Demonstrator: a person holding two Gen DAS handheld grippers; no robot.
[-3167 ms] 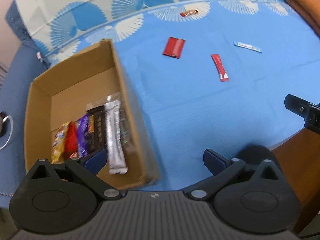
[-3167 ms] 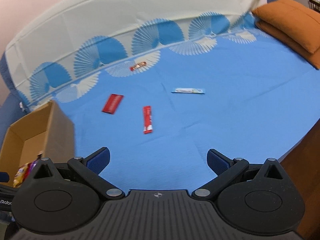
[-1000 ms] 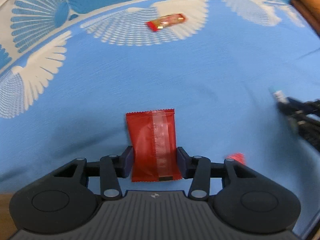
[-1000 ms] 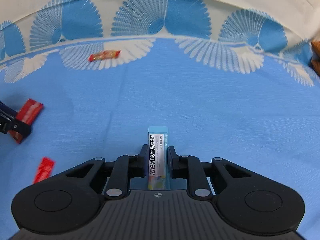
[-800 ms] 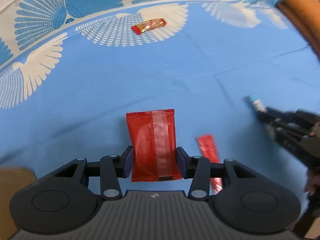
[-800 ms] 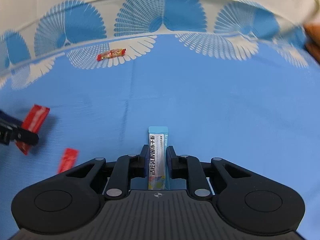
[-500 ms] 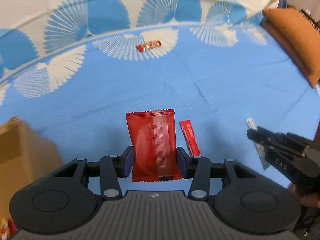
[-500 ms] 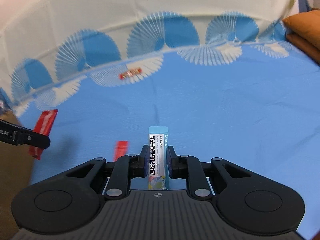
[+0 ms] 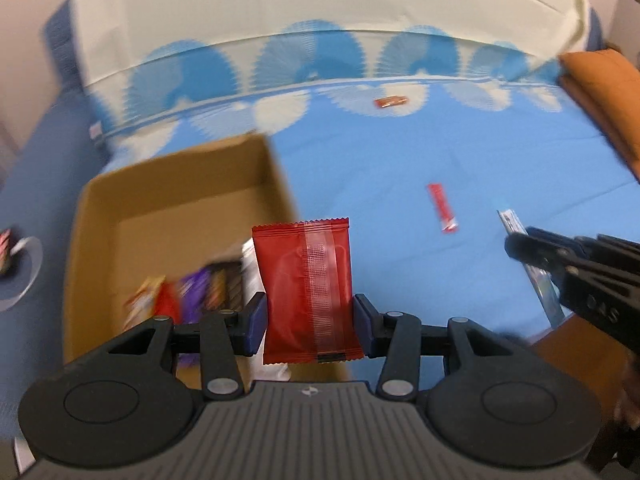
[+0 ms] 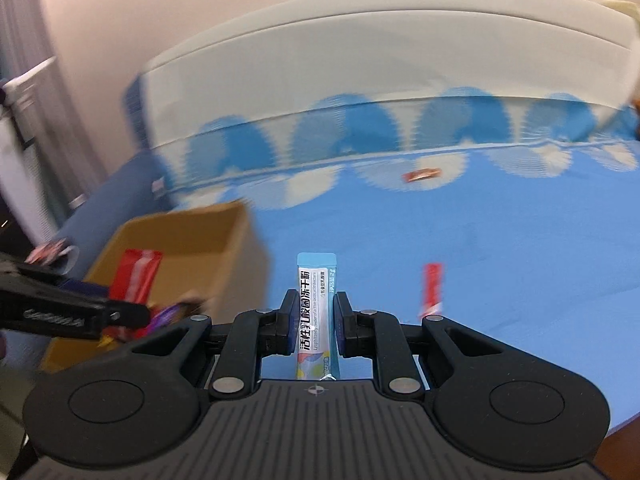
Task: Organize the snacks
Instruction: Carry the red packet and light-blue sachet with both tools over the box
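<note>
Now the left gripper [image 9: 309, 322] squeezes a flat, shiny red packet [image 9: 308, 292] above the brown cardboard box [image 9: 100, 208], at its five o'clock corner. The right gripper [image 10: 313, 326] pinches a thin blue stick pack [image 10: 316, 316] over the blue cloth [image 10: 500, 260].

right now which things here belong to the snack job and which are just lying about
Job:
- red packet, in left gripper
- blue stick, in right gripper
- box with snacks
- red stick and candy on the cloth

Lying about:
- orange cushion
- cloth
</note>
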